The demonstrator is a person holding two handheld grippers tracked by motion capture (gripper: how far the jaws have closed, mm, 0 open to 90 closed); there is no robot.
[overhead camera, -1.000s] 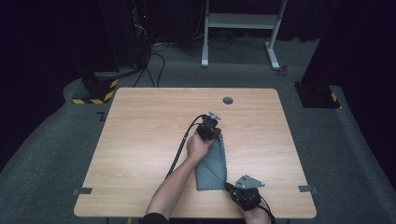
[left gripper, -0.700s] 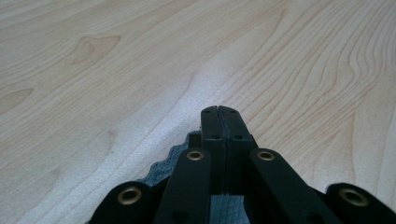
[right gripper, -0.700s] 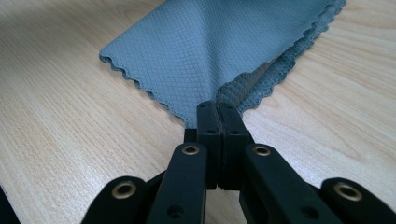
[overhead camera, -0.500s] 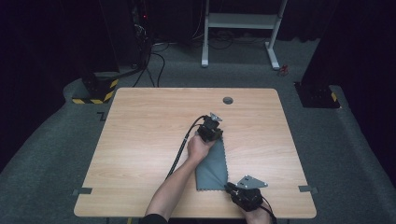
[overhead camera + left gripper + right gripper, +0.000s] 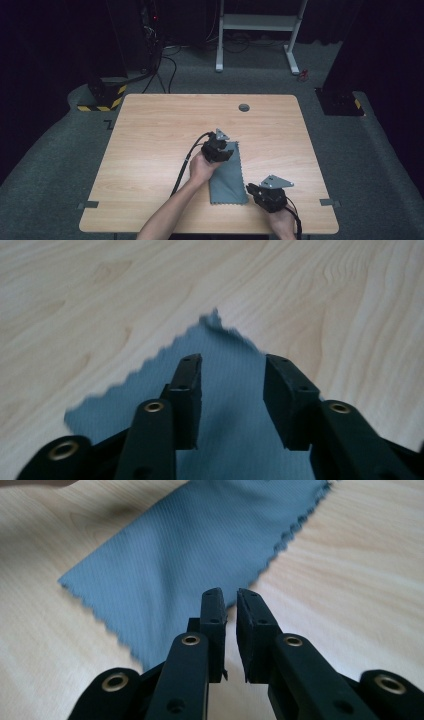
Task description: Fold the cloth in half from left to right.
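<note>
cloth (image 5: 190, 555): grey-blue fine-ribbed matt fabric, pinked edges | table (image 5: 160, 130): pale smooth wood-grain laminate under cloth | gripper jaws: matt black plastic

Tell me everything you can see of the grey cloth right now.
The grey cloth is a thin blue-grey fabric with a fine weave and zigzag-cut edges. It lies flat on the wooden table as a long rectangle, running away from the person. The left gripper is over its far corner, jaws apart with nothing clamped. The right gripper sits by the near edge, jaws nearly together, a narrow gap between them, gripping nothing.

The bench (image 5: 150, 150) is evenly lit against dark surroundings. Both close views are soft and blurred, shadows faint.
</note>
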